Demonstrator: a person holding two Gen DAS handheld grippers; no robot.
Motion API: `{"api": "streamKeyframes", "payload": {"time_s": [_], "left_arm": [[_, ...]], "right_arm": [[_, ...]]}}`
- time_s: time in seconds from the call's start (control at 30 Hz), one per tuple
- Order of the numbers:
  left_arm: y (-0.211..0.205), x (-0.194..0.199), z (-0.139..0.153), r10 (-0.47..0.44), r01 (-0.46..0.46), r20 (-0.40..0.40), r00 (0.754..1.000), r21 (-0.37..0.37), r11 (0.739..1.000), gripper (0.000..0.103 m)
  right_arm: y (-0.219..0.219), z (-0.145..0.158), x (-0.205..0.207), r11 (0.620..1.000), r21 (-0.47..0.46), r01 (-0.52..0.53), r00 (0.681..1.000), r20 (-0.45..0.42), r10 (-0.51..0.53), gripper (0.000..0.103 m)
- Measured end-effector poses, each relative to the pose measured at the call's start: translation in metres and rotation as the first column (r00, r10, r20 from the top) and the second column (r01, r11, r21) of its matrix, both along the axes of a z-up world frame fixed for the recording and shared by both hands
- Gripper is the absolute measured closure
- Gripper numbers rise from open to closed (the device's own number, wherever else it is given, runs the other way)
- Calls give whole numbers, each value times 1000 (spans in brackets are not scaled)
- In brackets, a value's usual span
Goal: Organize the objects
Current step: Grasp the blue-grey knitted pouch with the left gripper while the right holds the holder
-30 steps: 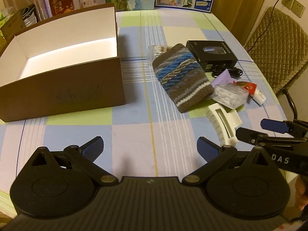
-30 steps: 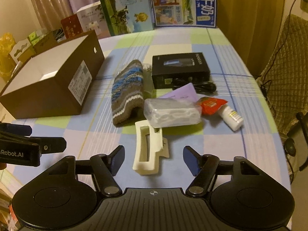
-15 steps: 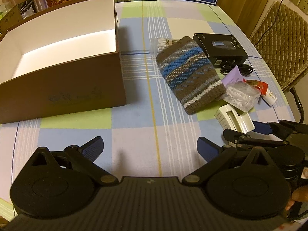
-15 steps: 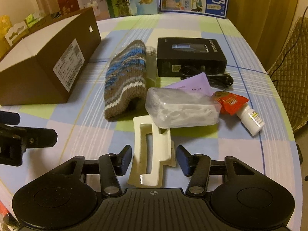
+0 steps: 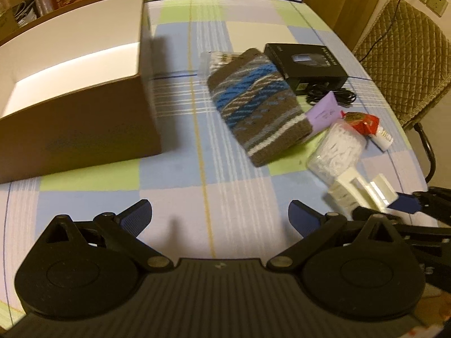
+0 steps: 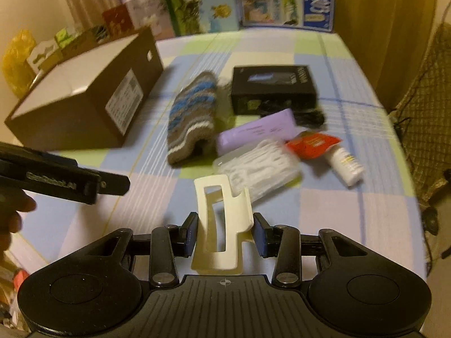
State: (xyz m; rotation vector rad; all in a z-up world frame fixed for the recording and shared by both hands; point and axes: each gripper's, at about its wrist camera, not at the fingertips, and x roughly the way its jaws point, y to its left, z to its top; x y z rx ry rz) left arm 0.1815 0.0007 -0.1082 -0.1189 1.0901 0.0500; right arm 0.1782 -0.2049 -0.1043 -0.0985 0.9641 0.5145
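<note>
A: Where is the cream plastic holder (image 6: pixel 222 225) sitting?
B: Lower centre of the right wrist view; the right gripper (image 6: pixel 224 235), its jaws just closing, is grasping it.
A: The left gripper (image 5: pixel 218 217)?
B: Hanging released over the checked tablecloth (image 5: pixel 174 197), brown box (image 5: pixel 79 129) at upper left.

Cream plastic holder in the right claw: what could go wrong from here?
The right claw has just been closing on the cream plastic holder, gripping its near end only, so the far end may swing or slip. That far end sits close to the clear bag of white pieces; lifting could drag the bag. The route to the brown cardboard box passes the left claw, open and empty: a possible bump.
</note>
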Motion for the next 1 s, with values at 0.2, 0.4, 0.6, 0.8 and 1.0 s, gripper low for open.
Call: {"api": "streamKeyframes", "payload": {"time_s": [0.2, 0.4, 0.6, 0.8, 1.0], "left_arm": [[-14, 18, 3, -27, 27, 24, 999, -17, 999, 1], [-24, 49, 8, -10, 11, 62, 998, -27, 1000, 1], [-22, 87, 2, 57, -53, 65, 996, -61, 997, 2], [-22, 118, -12, 109, -105, 46, 993, -75, 992, 11], [-18, 129, -24, 148, -145, 18, 989, -110, 983, 39]], "right_arm": [[-18, 18, 15, 996, 29, 89, 994, 55, -90, 65], [-28, 21, 46, 990, 47, 133, 988, 72, -136, 65], [-33, 20, 73, 989, 61, 138, 987, 73, -142, 65], [-39, 18, 92, 989, 67, 130, 989, 67, -135, 65], [-43, 14, 104, 991, 75, 109, 992, 54, -113, 65]]}}
